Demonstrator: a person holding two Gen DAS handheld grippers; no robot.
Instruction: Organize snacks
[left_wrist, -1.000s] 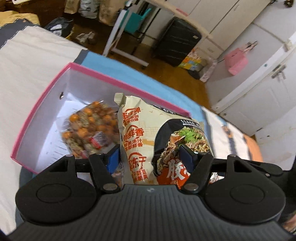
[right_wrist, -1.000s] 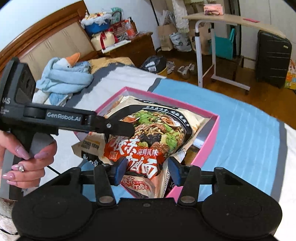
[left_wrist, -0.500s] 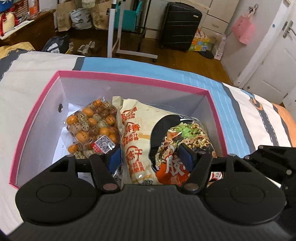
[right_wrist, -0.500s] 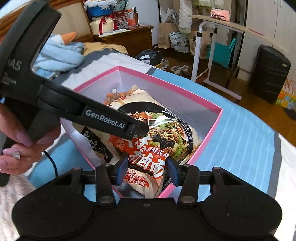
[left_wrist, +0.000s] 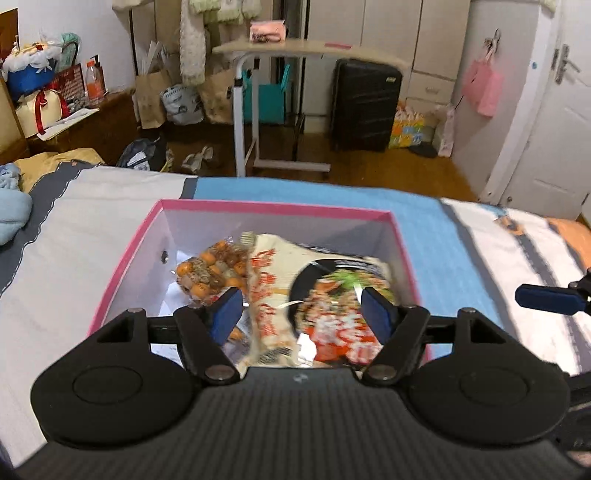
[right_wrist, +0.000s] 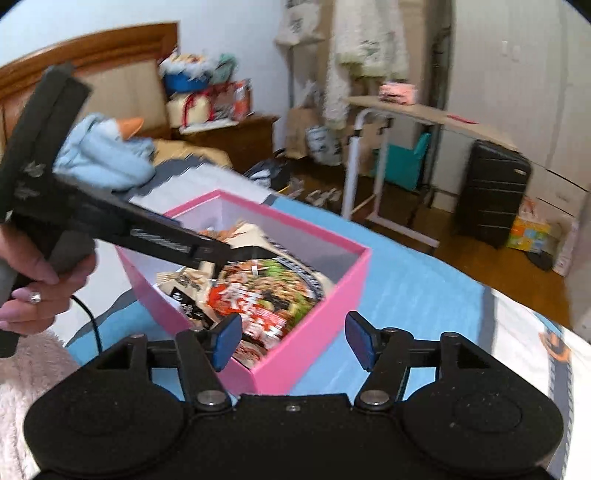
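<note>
both tools, left tool (left_wrist: 301, 314) and right tool (right_wrist: 291, 341), opening empty; noodle packet (left_wrist: 321, 295) lies lengthwise in pink box (left_wrist: 266, 206).

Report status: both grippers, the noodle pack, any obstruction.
Left gripper and right gripper opening, empty. Noodle pack in pink box beside bag of snack balls. Nothing blocking.

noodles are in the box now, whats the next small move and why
Probably draw both tools back from the pink box: the noodle pack lies inside beside the nut bag, and the left tool and right tool are opening, gripping nothing.
</note>
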